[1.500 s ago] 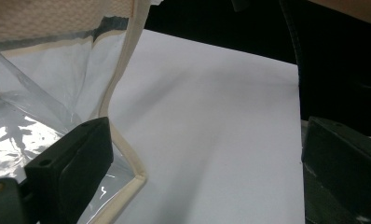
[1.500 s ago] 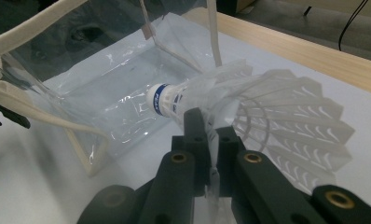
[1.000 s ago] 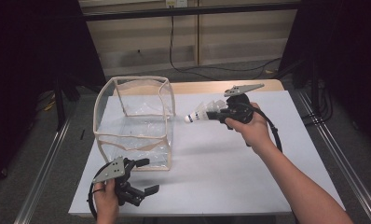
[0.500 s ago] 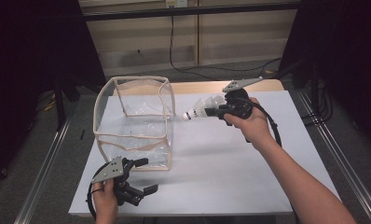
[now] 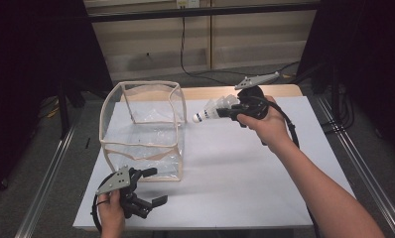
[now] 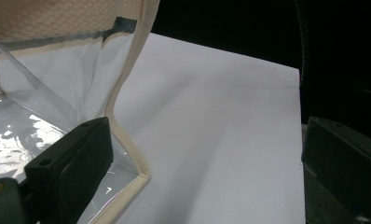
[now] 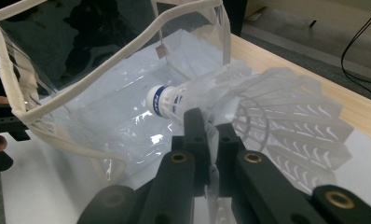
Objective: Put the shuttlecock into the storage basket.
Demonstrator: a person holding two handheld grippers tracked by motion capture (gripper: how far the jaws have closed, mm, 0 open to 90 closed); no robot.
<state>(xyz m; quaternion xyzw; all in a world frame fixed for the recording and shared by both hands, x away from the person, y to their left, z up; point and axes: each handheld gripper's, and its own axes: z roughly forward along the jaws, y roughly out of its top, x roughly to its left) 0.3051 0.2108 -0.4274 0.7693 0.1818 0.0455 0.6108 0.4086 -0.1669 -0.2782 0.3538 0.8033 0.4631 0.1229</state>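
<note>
Near the far right corner of the white worktop (image 5: 245, 173), held above the surface: one white feathered shuttlecock with a blue-banded cork tip (image 5: 213, 111), carried by the right gripper (image 5: 232, 110). Right gripper's jaws are closed tight, pinching the feather skirt of the shuttlecock (image 7: 249, 107) at its lower edge; the cork tip projects beyond the jaws toward the bag, and the skirt fans out to the side of the right gripper (image 7: 207, 130).

Toward the left edge of the worktop: one clear plastic box-shaped bag with cream fabric trim (image 5: 141, 129), standing upright, mouth open upward. The shuttlecock's tip hangs just beside the bag's upper right rim, outside it, not touching.

At the near left corner of the worktop: the left gripper (image 5: 151, 186), held in a hand, jaws spread wide with nothing between them. One jaw stands close against the near lower corner of the bag (image 6: 58, 107); whether it touches cannot be told. The left gripper (image 6: 207, 177) faces bare worktop.
</note>
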